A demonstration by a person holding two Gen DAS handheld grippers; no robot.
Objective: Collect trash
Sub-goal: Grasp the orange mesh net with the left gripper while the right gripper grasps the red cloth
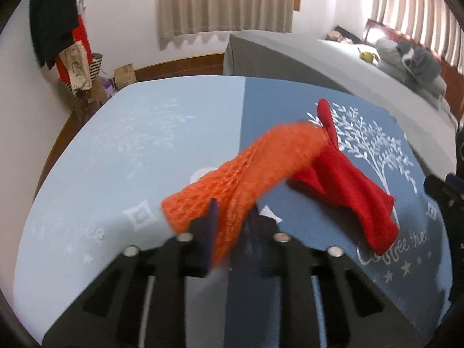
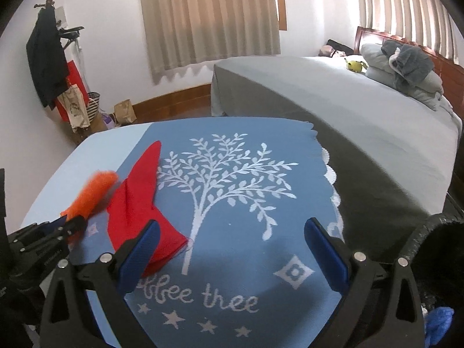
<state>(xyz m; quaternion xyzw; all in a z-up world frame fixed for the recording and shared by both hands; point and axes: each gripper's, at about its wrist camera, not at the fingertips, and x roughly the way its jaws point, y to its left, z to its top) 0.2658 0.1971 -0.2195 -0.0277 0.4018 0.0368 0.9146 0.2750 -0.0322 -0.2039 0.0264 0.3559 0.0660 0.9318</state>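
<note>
An orange mesh net sleeve (image 1: 246, 171) is pinched between the jaws of my left gripper (image 1: 232, 220), which is shut on it; the net sticks up and forward over the table. Beside it, a red cloth (image 1: 345, 185) lies crumpled on the dark blue half of the tablecloth (image 1: 116, 159). In the right wrist view, the left gripper (image 2: 68, 226) holds the orange net (image 2: 92, 188) at the far left. My right gripper (image 2: 235, 252) hovers open above the tablecloth's (image 2: 261, 261) white tree print, its left pad just over the red cloth's (image 2: 136, 203) near corner.
A bed (image 2: 362, 133) with grey covers and pillows stands right of the table. A coat rack (image 2: 49, 58) and paper bags (image 2: 124, 113) stand by the far wall. A black bag rim (image 2: 429, 232) with something blue (image 2: 438, 324) inside shows at the bottom right.
</note>
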